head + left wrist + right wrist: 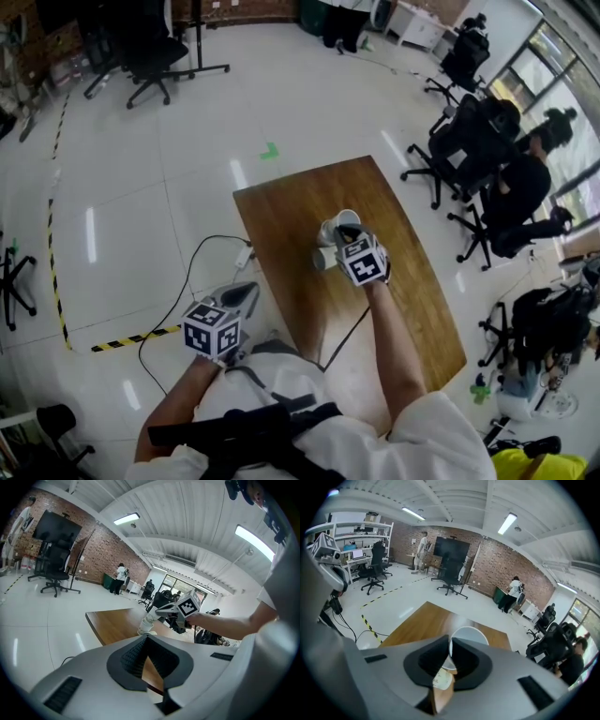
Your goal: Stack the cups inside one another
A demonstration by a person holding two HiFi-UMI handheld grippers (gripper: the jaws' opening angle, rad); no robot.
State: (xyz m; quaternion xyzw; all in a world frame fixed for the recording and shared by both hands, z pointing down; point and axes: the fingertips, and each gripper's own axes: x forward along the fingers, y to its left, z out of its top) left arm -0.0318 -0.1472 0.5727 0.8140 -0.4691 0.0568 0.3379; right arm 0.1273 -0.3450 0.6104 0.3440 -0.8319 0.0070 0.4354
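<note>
On the wooden table [300, 202] my right gripper [349, 234] is shut on the rim of a white paper cup [343, 223]. In the right gripper view one jaw sits inside that cup [469, 635] and the other outside, with the right gripper [450, 641] angled downward. A second white cup [323, 257] lies just below and left of the held one, seen under the jaws as a pale shape [443, 680]. My left gripper [242, 295] hangs off the table's left edge; its jaws [146, 637] meet at the tips with nothing between them. From there the cups [147, 623] show beside the right gripper [164, 611].
Office chairs [464, 159] and a seated person [530, 183] line the table's right side. A black cable [192, 272] and yellow-black tape [136, 337] run over the white floor at left. More chairs [155, 56] stand at the back.
</note>
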